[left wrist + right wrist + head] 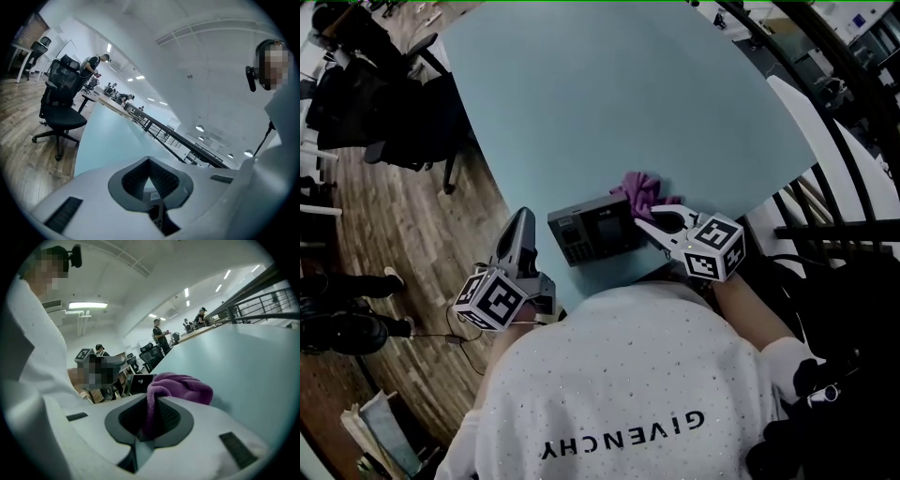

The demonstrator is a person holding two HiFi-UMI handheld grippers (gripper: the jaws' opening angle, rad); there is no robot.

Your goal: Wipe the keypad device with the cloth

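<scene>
a: where's the cloth (pixel 636 187) right now?
b: bunched up, purple, clamped in the right tongs (pixel 641 218). the right gripper view shows a fold of it pinched between the pads, with the rest spilling out past them
a: and the keypad device (pixel 592 232)?
b: lying flat on the pale blue surface (pixel 609 94), just below the middle of the head view, near the surface's lower edge. the cloth sits at its upper right corner, touching or just overlapping it, i can't tell which
a: left tongs (pixel 523 218)?
b: clenched on nothing. their own view shows the pads meeting at the tips with only bare surface beyond. in the head view they're left of the device, near it but apart
a: so which step is this?
b: i'd say the cloth is in hand and at the device, and the wipe itself is just at its start. most of the screen and keys lie uncovered
a: next move?
b: by my reckoning, press the cloth down lightly and draw it across the face toward the lower left of the frame, over screen then keys. the device looks loose, so it may slide; the left tongs could brace its left edge while the right ones sweep
</scene>
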